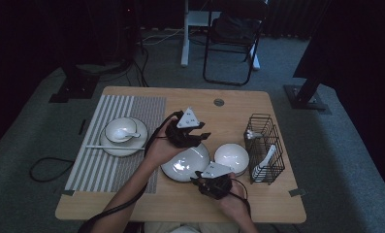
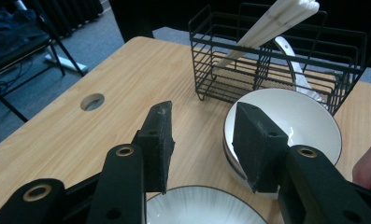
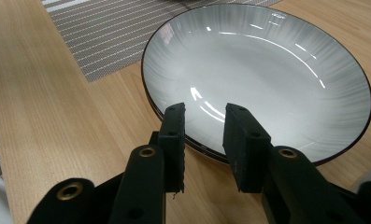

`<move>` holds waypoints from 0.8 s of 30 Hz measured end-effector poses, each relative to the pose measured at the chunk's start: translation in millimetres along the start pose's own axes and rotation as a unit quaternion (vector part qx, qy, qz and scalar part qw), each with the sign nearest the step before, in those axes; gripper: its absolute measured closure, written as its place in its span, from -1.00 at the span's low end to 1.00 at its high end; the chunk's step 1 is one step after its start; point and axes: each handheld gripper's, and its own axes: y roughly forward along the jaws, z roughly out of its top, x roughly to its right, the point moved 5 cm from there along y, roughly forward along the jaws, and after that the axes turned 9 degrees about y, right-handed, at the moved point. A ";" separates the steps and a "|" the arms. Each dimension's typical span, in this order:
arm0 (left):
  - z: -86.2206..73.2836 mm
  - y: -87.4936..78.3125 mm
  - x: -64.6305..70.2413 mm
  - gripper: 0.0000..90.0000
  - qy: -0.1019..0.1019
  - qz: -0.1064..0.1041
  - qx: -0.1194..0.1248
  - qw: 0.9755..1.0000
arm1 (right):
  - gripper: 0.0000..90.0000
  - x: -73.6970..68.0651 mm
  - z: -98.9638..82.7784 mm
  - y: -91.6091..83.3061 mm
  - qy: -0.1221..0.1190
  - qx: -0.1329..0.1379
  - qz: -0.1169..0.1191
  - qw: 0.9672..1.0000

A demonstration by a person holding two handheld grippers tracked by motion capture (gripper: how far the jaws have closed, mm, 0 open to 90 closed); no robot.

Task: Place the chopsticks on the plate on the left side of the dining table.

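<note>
Left gripper (image 1: 200,135) sits frame centre in the high view, above the plate's (image 1: 185,164) far rim, jaws apart, nothing between them. Left gripper view: white bowl (image 2: 286,126) just past the jaws, wire rack (image 2: 267,60) upper right. Right gripper (image 3: 203,140) lower centre, jaws parted either side of the plate's near rim, pads not touching it, holding nothing.

Dim high view, dark surroundings, glare on plate (image 3: 267,70)

Bare wood (image 1: 229,116) behind plate (image 1: 185,162) free; wire rack (image 1: 264,148) blocks right; bowl (image 1: 232,158) crowds plate's right edge.
</note>
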 end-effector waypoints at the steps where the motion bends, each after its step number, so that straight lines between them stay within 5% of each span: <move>1: 1.1 1.1 -0.1 0.30 0.001 -0.002 0.000 1.000 | 0.52 -0.1 -0.6 -0.1 0.001 0.000 0.000 1.000; 24: 31.6 33.3 9.0 0.30 0.034 -0.026 0.002 0.999 | 0.24 3.5 -20.8 -4.8 0.034 0.009 -0.006 0.999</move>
